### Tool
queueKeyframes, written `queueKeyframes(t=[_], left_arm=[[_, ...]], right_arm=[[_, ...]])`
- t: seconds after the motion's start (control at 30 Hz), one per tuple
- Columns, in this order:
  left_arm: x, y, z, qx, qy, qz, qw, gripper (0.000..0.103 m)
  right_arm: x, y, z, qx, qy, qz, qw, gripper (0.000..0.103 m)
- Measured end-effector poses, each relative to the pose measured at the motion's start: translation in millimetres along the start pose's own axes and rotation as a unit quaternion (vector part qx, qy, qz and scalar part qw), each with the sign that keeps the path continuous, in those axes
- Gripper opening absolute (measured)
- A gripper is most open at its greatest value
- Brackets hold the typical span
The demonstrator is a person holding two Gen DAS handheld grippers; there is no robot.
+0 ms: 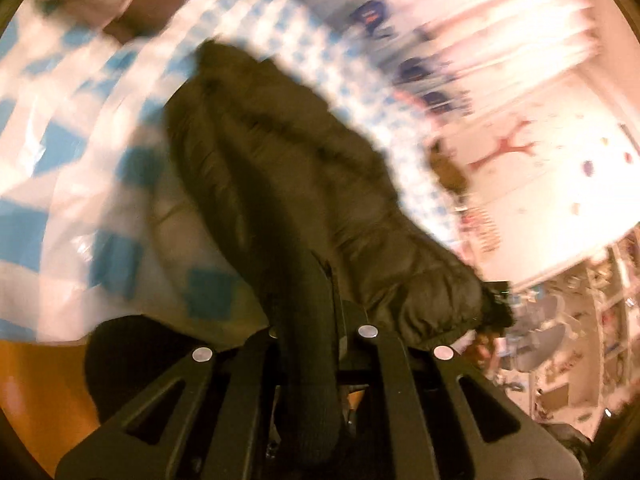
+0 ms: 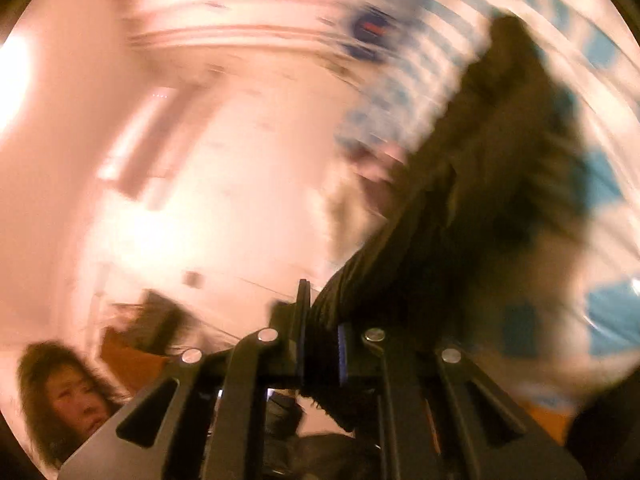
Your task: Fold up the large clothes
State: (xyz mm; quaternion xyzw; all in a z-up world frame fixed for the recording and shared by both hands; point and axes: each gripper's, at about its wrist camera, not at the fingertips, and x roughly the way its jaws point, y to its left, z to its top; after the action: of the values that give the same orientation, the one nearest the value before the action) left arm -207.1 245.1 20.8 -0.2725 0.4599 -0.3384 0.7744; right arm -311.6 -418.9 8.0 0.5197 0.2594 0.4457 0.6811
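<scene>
A dark olive puffer jacket (image 1: 288,168) hangs stretched above a blue-and-white checked cover (image 1: 80,128). My left gripper (image 1: 320,312) is shut on a dark fold of the jacket that runs down between its fingers. A gathered elastic cuff (image 1: 444,320) of the jacket sits just right of the fingers. In the right wrist view my right gripper (image 2: 322,340) is shut on a ribbed dark edge of the same jacket (image 2: 480,200), which rises up and to the right. Both views are blurred.
A person's head (image 2: 68,396) shows at the lower left of the right wrist view. White curtains (image 1: 500,12) and a pale wall (image 1: 540,184) lie beyond the cover. Cluttered shelves (image 1: 580,320) stand at the right. An orange-brown surface (image 1: 36,392) shows at the lower left.
</scene>
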Motion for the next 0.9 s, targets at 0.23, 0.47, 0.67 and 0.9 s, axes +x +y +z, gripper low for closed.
queueKeyframes(t=[0.23,0.47,0.67,0.9], left_arm=[[-58.5,-30.4,-33.0,0.005,-0.036,-0.067,0.9971,0.004],[-21.7,30.6,-29.9,-0.099,-0.031,-0.08,0.9914,0.004],[-0.5,16.1,84.2,-0.08,-0.082,-0.11,0.9873,0.005],[119.7,64.2,250.9,-0.153,-0.089,-0.072,0.9815,0.007]], right_arm=[[-54.9,24.5,-17.7,-0.018,-0.053,0.081,0.995,0.012],[-63.9,-27.5,-21.8,0.042,-0.066,0.07,0.994,0.012],[-7.1,-13.8,87.7,-0.001,-0.074,0.07,0.995,0.012],[69.1,-83.2,236.5,0.024,-0.108,-0.024,0.994,0.012]])
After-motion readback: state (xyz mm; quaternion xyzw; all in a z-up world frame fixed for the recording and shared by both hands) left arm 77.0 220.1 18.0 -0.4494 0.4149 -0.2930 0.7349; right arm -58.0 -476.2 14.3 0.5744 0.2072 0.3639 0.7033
